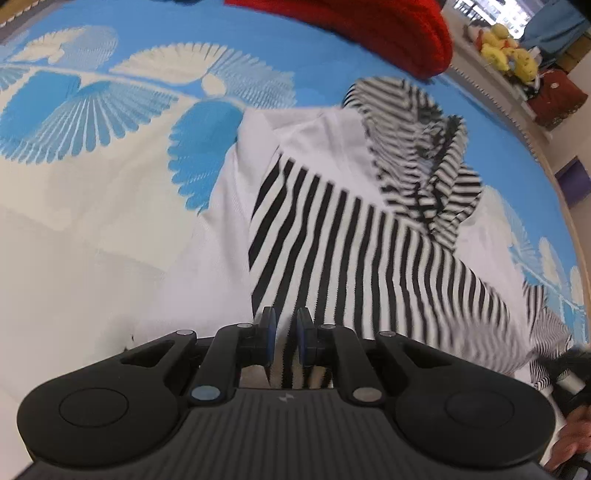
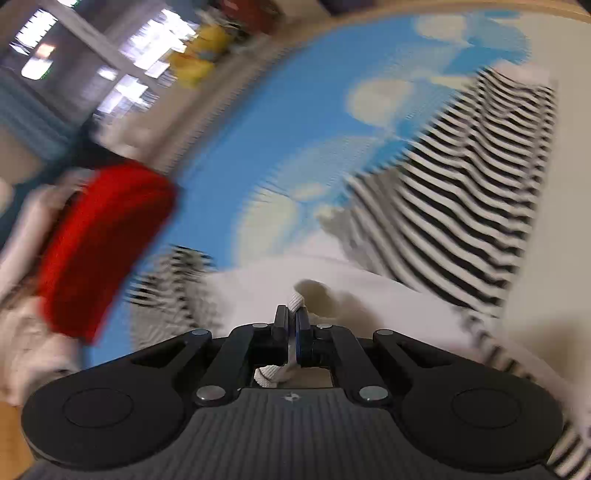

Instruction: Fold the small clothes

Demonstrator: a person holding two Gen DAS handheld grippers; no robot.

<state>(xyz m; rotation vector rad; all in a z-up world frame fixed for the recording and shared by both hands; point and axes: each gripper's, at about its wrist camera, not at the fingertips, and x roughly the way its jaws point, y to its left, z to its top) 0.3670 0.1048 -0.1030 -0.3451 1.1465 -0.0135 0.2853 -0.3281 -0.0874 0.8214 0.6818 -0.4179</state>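
Bright daylight, fisheye bending at edges, right wrist view heavily motion-blurred, left view mostly sharp

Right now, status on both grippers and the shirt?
Left gripper shut on striped shirt hem. Right gripper shut on its white edge. Shirt partly folded on blue mat. Red garment beyond, apart.

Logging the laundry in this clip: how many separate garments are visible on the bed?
2. The striped garment with white panels lies mid-bed, pinched by both grippers; the red knit item sits at the far edge. Others may lie out of frame.
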